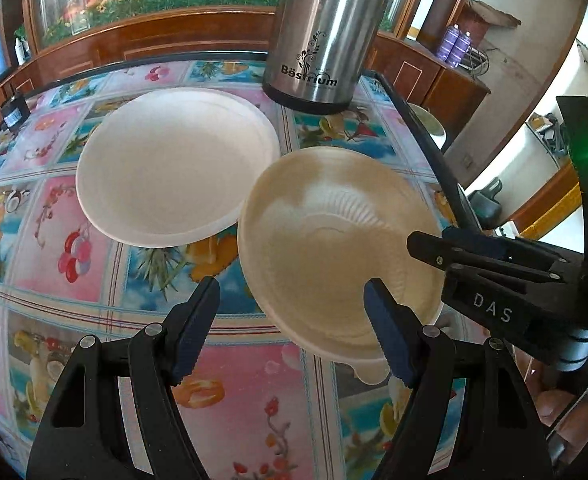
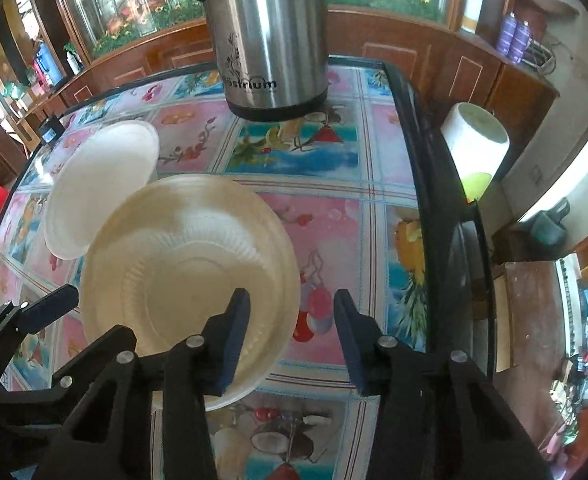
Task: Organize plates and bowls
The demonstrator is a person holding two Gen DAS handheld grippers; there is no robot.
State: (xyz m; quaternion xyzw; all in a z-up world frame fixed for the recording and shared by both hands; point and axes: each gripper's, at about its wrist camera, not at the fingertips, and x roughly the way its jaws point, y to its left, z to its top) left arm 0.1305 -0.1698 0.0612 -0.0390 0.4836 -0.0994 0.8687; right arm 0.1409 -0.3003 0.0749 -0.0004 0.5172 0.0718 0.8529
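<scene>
A cream ribbed bowl (image 1: 334, 248) sits on the patterned table, near its right edge; it also shows in the right wrist view (image 2: 182, 264). A white plate (image 1: 174, 168) lies behind and left of it, also seen in the right wrist view (image 2: 94, 188). My left gripper (image 1: 294, 300) is open, its right finger over the bowl's near rim. My right gripper (image 2: 290, 312) is open, its left finger over the bowl's right rim, its right finger outside it. The right gripper shows in the left wrist view (image 1: 446, 248) at the bowl's right edge.
A tall steel thermos (image 1: 318, 36) stands at the back of the table, also in the right wrist view (image 2: 270, 40). The table's black right edge (image 2: 434, 184) runs close to the bowl. A white paper roll (image 2: 474, 140) sits beyond that edge. A small black device (image 1: 14, 114) lies far left.
</scene>
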